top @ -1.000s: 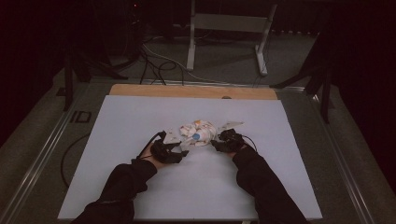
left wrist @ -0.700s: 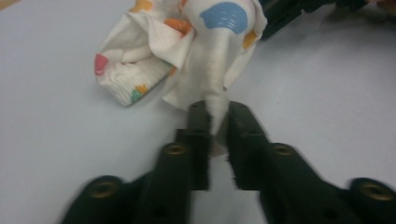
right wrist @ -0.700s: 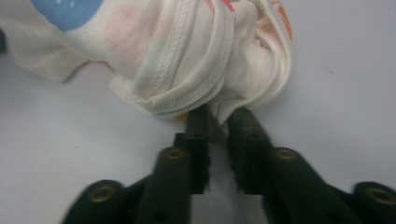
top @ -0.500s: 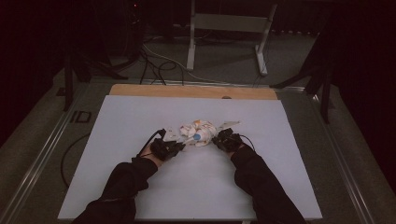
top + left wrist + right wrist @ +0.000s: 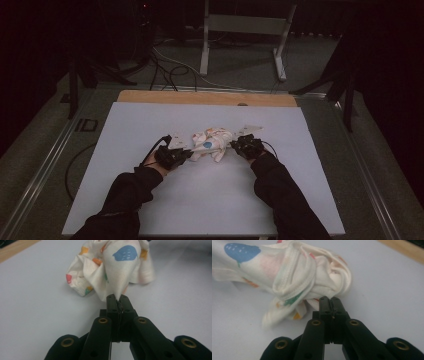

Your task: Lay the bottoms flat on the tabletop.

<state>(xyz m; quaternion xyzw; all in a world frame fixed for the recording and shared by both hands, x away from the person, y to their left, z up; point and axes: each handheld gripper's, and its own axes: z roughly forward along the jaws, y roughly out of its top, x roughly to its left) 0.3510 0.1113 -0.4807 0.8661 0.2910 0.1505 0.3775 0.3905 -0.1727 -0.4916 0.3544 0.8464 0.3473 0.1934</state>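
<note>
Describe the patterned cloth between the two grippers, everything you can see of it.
The cloth is a small cream, soft-looking piece printed with coloured shapes: a blue blob, orange, red, green and yellow patches. It has a stitched, ribbed hem. It lies crumpled in a bunch near the middle of the white table. The left gripper is shut on a pulled-out fold, drawing it into a cone. The right gripper, jaws together, meets the bunch's edge; whether it pinches fabric is unclear.

High view overhead; gripper views close.
</note>
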